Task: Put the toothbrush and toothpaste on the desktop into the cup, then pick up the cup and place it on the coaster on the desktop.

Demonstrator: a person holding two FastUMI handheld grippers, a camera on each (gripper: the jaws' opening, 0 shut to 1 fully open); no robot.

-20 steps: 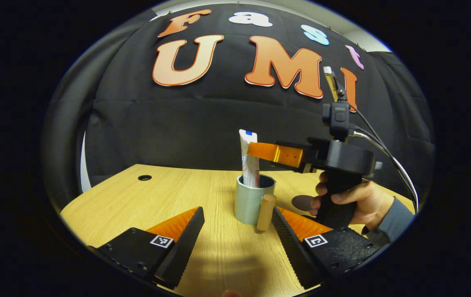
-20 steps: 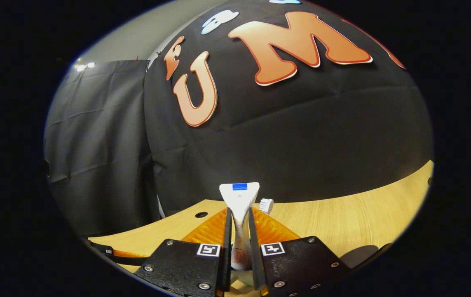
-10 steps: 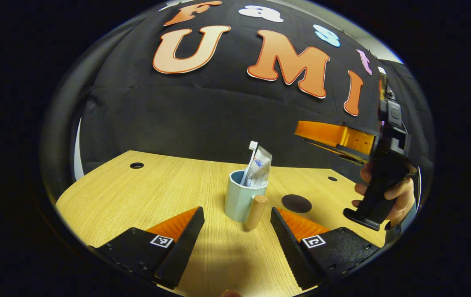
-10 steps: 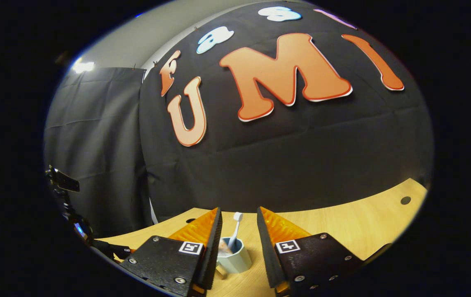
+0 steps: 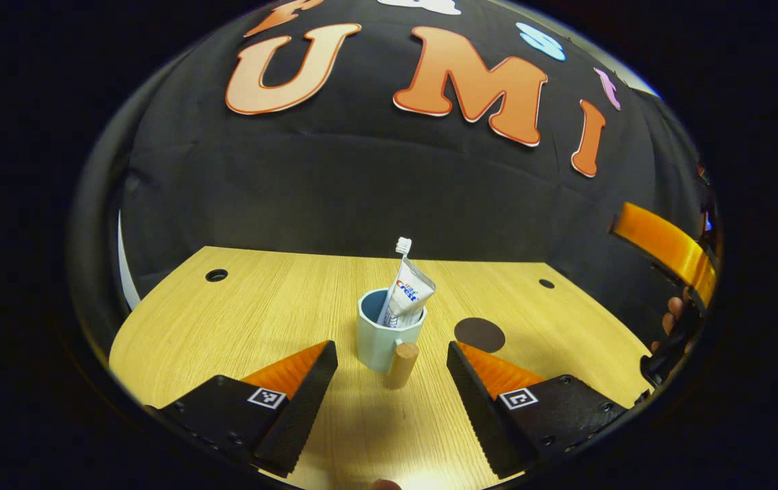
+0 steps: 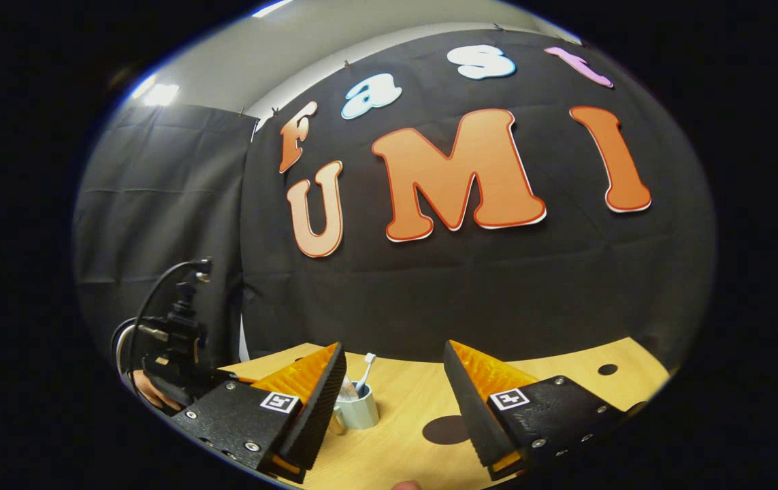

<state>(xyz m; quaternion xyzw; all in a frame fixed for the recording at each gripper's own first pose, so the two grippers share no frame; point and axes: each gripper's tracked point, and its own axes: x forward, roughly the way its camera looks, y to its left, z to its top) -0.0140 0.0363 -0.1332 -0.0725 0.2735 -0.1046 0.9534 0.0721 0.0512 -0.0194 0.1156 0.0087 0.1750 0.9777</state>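
A pale blue cup point(image 5: 378, 340) with a wooden handle point(image 5: 401, 365) stands on the wooden desk point(image 5: 259, 320). A white toothpaste tube point(image 5: 408, 298) and a toothbrush point(image 5: 403, 246) lean inside it. My left gripper point(image 5: 392, 357) is open, low over the desk, with the cup just beyond its fingertips. A dark round coaster point(image 5: 479, 335) lies right of the cup. My right gripper point(image 6: 394, 371) is open and raised, with nothing between its fingers. Below it sit the cup point(image 6: 359, 412), the toothbrush point(image 6: 365, 367) and the coaster point(image 6: 447, 430). The right gripper also appears at the edge of the left gripper view point(image 5: 668, 248).
Small round holes point(image 5: 216, 275) mark the desk near its far corners. Black cloth walls close the booth behind and to the left. The left gripper's body with cables point(image 6: 171, 347) and a hand appear at the left of the right gripper view.
My right gripper opened, let go of the toothpaste into the cup, then rose and drew back to the right. The left gripper stayed open near the cup.
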